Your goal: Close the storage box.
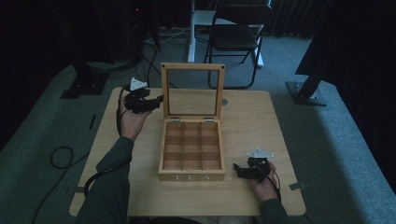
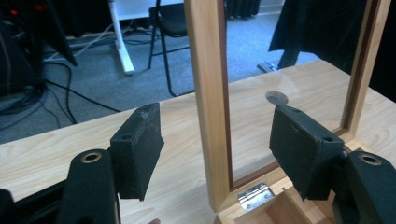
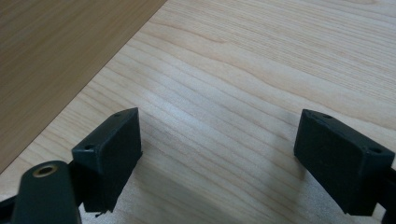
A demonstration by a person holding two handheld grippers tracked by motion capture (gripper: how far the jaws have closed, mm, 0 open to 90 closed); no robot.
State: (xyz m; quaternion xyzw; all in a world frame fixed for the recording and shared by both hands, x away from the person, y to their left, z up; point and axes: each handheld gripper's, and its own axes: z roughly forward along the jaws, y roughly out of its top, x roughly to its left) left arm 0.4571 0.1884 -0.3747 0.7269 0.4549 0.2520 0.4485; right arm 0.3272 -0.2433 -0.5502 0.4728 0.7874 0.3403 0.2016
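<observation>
A wooden tea box (image 1: 191, 176) marked TEA sits mid-table, its compartments bare. Its glass-paned lid (image 1: 192, 66) stands upright at the back. My left gripper (image 1: 159, 99) is level with the lid's left edge. In the left gripper view the lid's wooden side rail (image 2: 208, 70) stands between the jaws of the left gripper (image 2: 217, 126), which are open with a gap on each side; a hinge (image 2: 254, 194) shows below. My right gripper (image 1: 236, 169) rests to the right of the box's front corner. The right gripper (image 3: 219, 135) is open over bare table, with the box's wall (image 3: 56, 56) at the upper left.
The light wooden table (image 1: 252, 121) has free room on both sides of the box. A small round metal disc (image 1: 224, 101) lies behind the lid. A folding chair (image 1: 238, 32), stand bases and cables are on the carpet beyond and left of the table.
</observation>
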